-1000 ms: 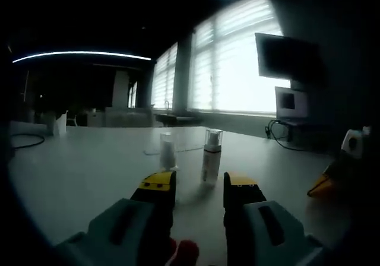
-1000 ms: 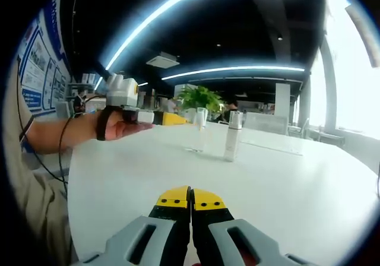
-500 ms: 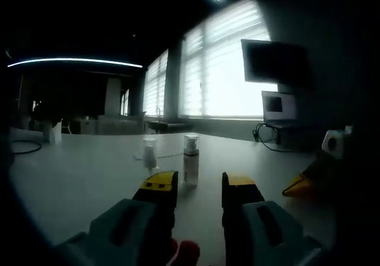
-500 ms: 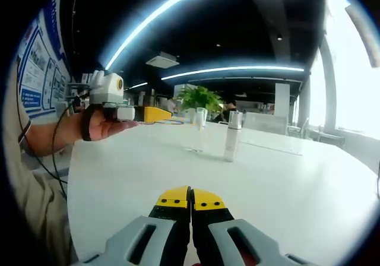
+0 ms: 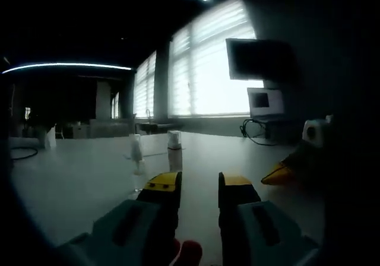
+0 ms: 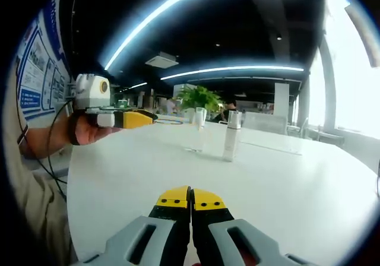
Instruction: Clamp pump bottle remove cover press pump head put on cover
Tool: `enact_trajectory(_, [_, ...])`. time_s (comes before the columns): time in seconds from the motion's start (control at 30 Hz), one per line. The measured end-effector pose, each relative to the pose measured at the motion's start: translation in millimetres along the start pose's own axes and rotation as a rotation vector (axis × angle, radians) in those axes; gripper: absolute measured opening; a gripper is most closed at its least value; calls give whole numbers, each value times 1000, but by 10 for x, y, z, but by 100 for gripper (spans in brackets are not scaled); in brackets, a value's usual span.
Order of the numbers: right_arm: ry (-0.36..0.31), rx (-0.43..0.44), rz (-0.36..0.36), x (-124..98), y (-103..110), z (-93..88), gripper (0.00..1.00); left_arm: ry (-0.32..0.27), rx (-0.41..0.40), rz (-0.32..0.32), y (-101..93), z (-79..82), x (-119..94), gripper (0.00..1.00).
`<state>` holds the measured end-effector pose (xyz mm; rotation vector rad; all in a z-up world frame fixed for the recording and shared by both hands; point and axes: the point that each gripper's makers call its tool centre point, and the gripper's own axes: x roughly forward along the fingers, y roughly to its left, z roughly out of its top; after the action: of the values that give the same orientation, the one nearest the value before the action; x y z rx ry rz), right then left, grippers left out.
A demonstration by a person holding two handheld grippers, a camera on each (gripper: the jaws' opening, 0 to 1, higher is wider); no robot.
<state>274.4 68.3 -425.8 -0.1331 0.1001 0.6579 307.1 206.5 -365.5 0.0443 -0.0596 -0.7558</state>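
Now pulling back in the left gripper view: left gripper [image 5: 198,186] hovering with jaws apart and empty, pump bottle [image 5: 174,145] shrinking farther off on the white table [image 5: 89,171], beside a small clear bottle [image 5: 136,155].

Meanwhile resting in the right gripper view: right gripper [image 6: 190,198] pressed closed on nothing, bottle standing far, cover on; clamping not yet begun.

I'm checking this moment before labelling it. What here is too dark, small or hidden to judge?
- Left gripper view: the pump bottle is small and backlit by the windows; its cover can't be made out.
- Left gripper view: the clear object beside it is too dim to identify.
- Right gripper view: the left gripper is side-on, so its jaw gap is hidden.
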Motion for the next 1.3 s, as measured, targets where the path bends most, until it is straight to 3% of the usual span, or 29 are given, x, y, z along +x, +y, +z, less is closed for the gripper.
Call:
enact_trajectory(0.63, [-31, 11, -6, -18, -42, 46, 0, 52, -11, -45, -129, -235, -90, 7])
enact_trajectory(0.87, [-42, 24, -19, -30, -68, 62, 0, 58, -25, -40, -143, -281, -91, 7])
enact_trajectory(1.03, [-45, 34, -24, -39, -83, 66, 0, 87, -37, -34, -120, -411, -94, 5])
enact_trajectory(1.3, [-61, 38, -34, -50, -97, 87, 0, 90, -51, -30, -105, -436, -96, 2])
